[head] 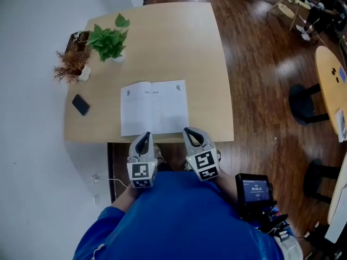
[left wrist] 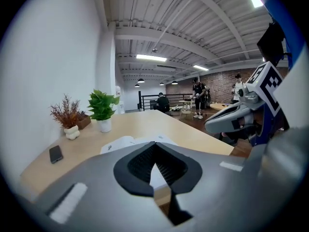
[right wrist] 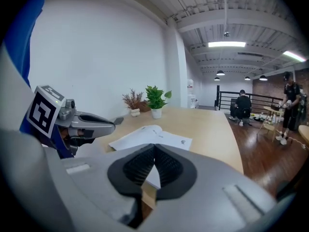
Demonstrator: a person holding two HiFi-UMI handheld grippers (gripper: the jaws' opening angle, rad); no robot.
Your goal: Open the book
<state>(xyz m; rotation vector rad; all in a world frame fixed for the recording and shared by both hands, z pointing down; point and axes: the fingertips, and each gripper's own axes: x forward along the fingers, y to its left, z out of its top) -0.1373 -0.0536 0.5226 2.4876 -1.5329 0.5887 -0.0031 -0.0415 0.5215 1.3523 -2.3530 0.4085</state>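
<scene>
Book point(head: 154, 107), just one, lies open and flat on the single wooden table point(head: 206, 64), its two white pages spread at the middle of the table's near edge. Two potted plants stand at the table's far left corner: a green leafy plant point(head: 110, 41) in a white pot and, just beside it toward the table's left edge, a dried reddish plant point(head: 70, 65). One black phone point(head: 81, 104) lies flat by the table's left edge, apart from the book.

Two grippers hang just off the table's near edge, side by side, close to the person's blue-sleeved body. The left gripper point(head: 144, 140) has its jaws pressed together with nothing between them, and the right gripper point(head: 191, 134) likewise has its jaws closed on nothing. Neither touches the book; their tips point at the table's near edge.
</scene>
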